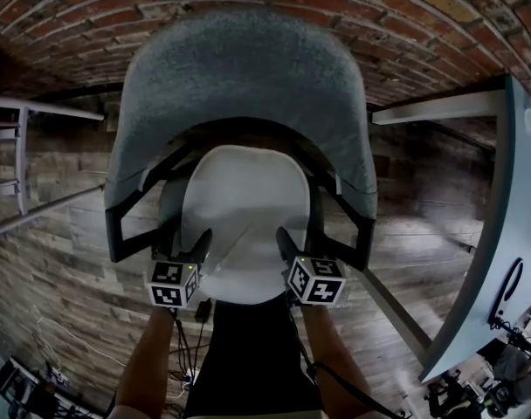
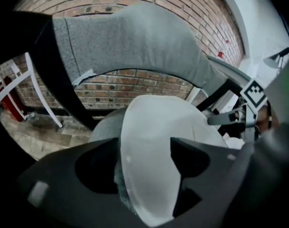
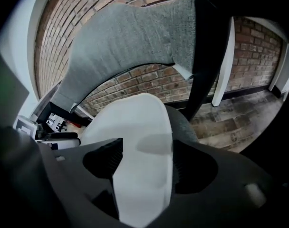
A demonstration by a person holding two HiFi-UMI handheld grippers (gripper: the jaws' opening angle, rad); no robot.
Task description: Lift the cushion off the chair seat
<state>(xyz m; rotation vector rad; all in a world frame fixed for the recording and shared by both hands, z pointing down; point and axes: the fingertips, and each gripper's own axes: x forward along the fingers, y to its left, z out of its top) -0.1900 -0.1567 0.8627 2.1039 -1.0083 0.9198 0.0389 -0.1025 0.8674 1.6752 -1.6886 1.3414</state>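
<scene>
A white cushion [image 1: 244, 203] lies on the seat of a grey upholstered chair [image 1: 239, 77] with a black frame. Both grippers sit at the cushion's near edge. My left gripper [image 1: 194, 250] is over its near left corner and my right gripper [image 1: 287, 244] over its near right corner. In the left gripper view the left gripper [image 2: 144, 151] stands open, with the cushion's [image 2: 158, 127] left rim between the jaws and the grey seat [image 2: 104, 127] beside it. In the right gripper view the right gripper [image 3: 147, 156] is open astride the cushion's [image 3: 135, 127] right rim. No pad presses on it.
A white table [image 1: 488, 251] runs along the right, with cables and gear under it. A white metal frame [image 1: 21, 147] stands at the left. A brick wall [image 1: 423, 24] is behind the chair, and the floor is wood planks. The chair's black armrest struts [image 1: 353, 225] flank the seat.
</scene>
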